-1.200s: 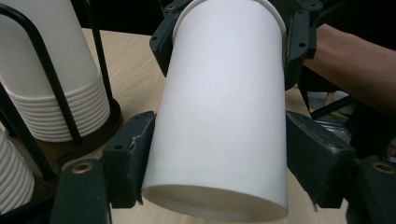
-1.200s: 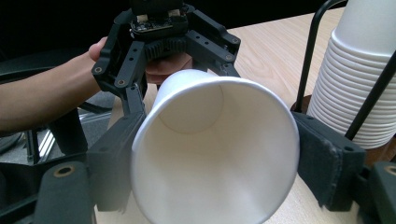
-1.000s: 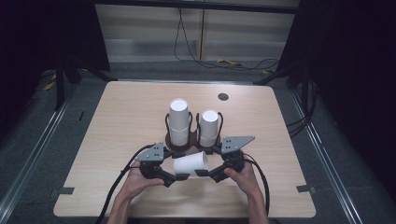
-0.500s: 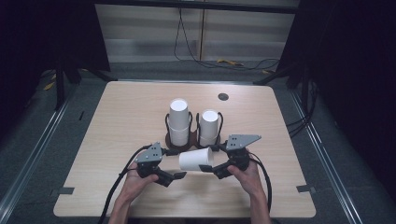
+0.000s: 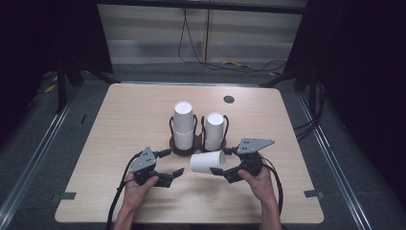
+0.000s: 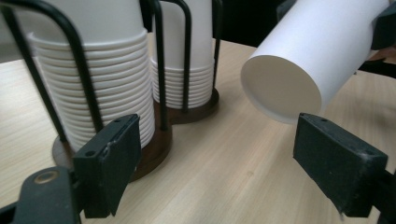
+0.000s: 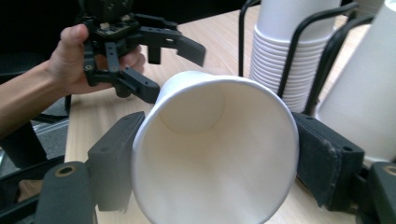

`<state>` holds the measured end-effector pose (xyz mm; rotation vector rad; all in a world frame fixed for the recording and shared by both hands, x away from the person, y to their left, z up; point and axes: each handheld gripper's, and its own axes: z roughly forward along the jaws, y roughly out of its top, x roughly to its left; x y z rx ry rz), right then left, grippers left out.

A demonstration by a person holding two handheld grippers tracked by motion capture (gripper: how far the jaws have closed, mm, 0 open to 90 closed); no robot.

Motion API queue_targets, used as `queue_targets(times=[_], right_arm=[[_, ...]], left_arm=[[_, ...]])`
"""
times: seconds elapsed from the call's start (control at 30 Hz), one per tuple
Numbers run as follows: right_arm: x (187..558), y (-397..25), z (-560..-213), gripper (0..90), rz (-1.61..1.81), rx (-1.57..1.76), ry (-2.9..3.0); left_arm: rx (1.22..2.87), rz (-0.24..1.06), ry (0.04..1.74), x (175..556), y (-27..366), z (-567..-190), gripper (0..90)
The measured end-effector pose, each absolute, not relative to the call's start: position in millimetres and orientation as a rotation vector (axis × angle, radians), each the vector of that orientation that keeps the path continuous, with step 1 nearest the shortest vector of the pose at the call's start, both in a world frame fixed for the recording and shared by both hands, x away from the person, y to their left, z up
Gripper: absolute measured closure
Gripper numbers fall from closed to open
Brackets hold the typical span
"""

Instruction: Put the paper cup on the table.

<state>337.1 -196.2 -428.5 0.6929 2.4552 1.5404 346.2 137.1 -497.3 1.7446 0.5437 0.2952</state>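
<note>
The right gripper (image 5: 229, 168) clamps a paper cup (image 5: 208, 162) sideways by its rim end, just in front of the cup holder (image 5: 184, 146); squeezing harder could crush the thin wall. The left gripper (image 5: 168, 165), jaws wide and empty, sits just left of the cup. A careless swing toward the holder could knock its two stacks (image 5: 184, 123).

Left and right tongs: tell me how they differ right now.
The right tongs are shut on a white paper cup, gripping it near its rim as it lies sideways above the table; the left tongs are open and hold nothing. The right tongs sit close beside the cup holder, while the left tongs sit farther from it, their jaws pointing toward the cup's closed bottom. Both are black, hand-held and trail cables.
</note>
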Motion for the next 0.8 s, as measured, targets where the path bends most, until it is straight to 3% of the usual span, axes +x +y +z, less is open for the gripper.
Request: queue_targets(times=[0.8], right_arm=[[334.1, -233.6, -423.7, 22.7, 1.377, 0.911, 2.369]], left_arm=[[1.689, 0.432, 0.671, 336.8, 148.1, -508.6, 15.5]])
